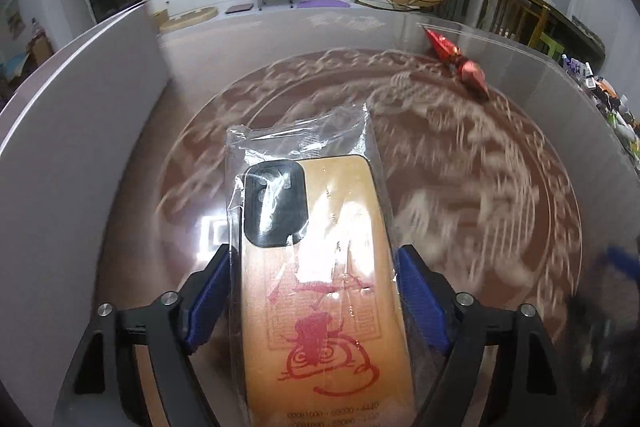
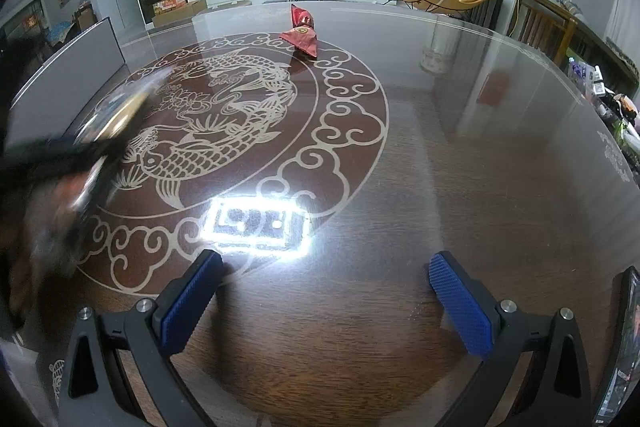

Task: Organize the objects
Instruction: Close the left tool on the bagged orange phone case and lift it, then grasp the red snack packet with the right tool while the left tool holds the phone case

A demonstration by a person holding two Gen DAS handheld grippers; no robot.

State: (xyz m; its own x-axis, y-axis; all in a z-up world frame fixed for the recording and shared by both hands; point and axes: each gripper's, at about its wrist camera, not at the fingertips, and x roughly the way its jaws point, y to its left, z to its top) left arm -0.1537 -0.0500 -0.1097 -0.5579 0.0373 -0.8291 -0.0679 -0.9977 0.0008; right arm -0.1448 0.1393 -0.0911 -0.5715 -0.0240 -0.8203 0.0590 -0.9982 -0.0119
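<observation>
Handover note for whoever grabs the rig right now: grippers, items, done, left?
Left gripper: shut on the tan phone case with red print, sealed in a clear plastic sleeve, carried above the table; view motion-blurred.
Right gripper: open, empty, over the dark wooden table with a glass top and fish pattern.
Red foil snack packet: lying at the far side of the table, untouched.
Done: case picked up.
Left: place the case; packet probably next. No target spot visible.

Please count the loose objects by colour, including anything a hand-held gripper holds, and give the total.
Tan phone case, in a clear bag, held by the left hand-held gripper: 1
Red pouch on the table: 1
Total: 2
</observation>
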